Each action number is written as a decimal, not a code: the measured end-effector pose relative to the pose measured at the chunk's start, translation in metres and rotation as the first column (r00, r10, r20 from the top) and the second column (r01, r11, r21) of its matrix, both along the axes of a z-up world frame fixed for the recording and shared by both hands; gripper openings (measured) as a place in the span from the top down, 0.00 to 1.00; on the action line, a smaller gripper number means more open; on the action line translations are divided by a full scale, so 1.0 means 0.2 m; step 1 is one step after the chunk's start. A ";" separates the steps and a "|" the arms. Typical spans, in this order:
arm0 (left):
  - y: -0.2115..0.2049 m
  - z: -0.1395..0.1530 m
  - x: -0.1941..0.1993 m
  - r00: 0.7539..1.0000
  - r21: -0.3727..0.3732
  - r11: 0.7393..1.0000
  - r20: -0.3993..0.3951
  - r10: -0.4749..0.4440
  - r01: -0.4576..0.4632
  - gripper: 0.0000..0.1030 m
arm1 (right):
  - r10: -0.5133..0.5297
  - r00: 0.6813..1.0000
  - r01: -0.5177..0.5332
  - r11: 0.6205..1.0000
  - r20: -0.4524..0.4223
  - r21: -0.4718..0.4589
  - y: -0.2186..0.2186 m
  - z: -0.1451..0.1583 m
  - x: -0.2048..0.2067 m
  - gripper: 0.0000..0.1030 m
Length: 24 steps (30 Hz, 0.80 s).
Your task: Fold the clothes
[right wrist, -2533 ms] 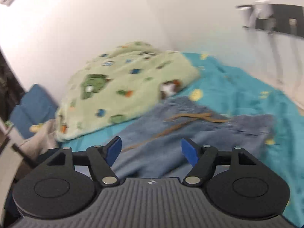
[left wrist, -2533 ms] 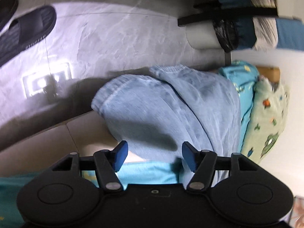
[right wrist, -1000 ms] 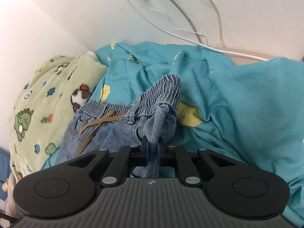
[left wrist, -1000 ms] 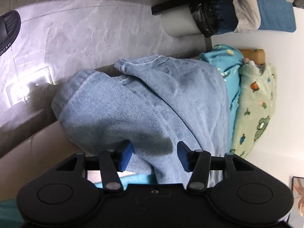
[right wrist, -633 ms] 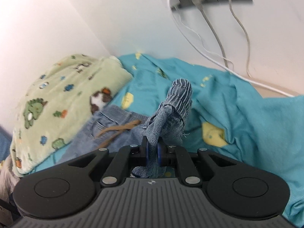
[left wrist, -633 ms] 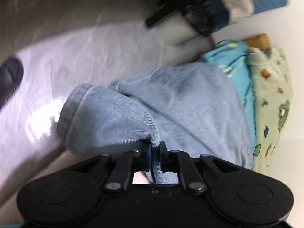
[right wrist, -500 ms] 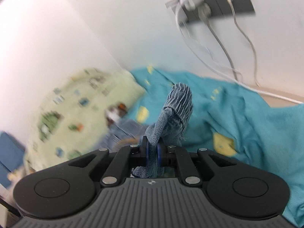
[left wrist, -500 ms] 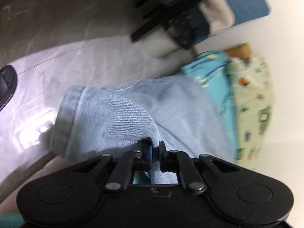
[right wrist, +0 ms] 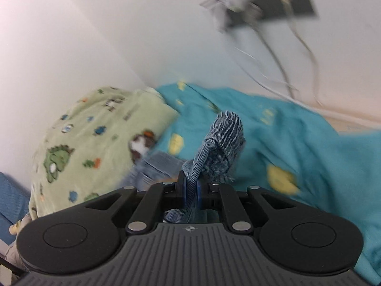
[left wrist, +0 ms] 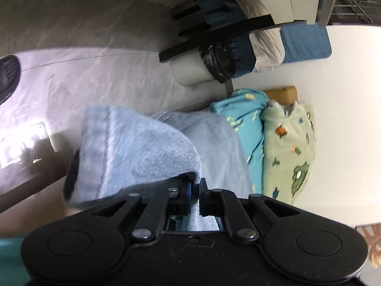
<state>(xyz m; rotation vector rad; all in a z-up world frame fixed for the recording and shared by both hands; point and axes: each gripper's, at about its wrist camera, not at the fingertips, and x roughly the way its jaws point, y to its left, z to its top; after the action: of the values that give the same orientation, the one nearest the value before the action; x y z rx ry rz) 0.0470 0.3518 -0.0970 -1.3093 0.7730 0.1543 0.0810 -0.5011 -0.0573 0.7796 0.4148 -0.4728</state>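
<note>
A pair of light blue jeans (left wrist: 142,152) hangs over the bed's edge above the floor. My left gripper (left wrist: 195,190) is shut on the fabric near a leg hem, lifted off the bed. My right gripper (right wrist: 190,186) is shut on the elastic waistband of the jeans (right wrist: 221,143), which stands bunched above the fingers. The rest of the jeans (right wrist: 157,164) lies below on the teal bedsheet (right wrist: 309,147).
A green dinosaur blanket (right wrist: 95,138) lies at the head of the bed, also in the left wrist view (left wrist: 290,147). Wall socket with cables (right wrist: 262,7) is above the bed. Grey tiled floor (left wrist: 95,71), a black slipper (left wrist: 8,78) and a dark shelf with bags (left wrist: 226,47) lie beside the bed.
Both grippers went from open to shut on the jeans, left on the leg end, right on the waistband. Both have since lifted the fabric upward off the bed.
</note>
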 end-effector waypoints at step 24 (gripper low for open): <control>0.12 -0.38 1.39 0.968 0.092 0.994 -0.251 -0.031 0.056 0.93 | 0.104 0.955 -0.194 0.928 -0.278 -0.317 0.35 -0.43 1.85 0.90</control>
<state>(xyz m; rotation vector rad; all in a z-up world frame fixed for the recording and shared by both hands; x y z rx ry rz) 0.3245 0.3763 -0.1724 -1.1913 0.9947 0.3228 0.4502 -0.4305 -0.1441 0.3450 0.6109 -0.4869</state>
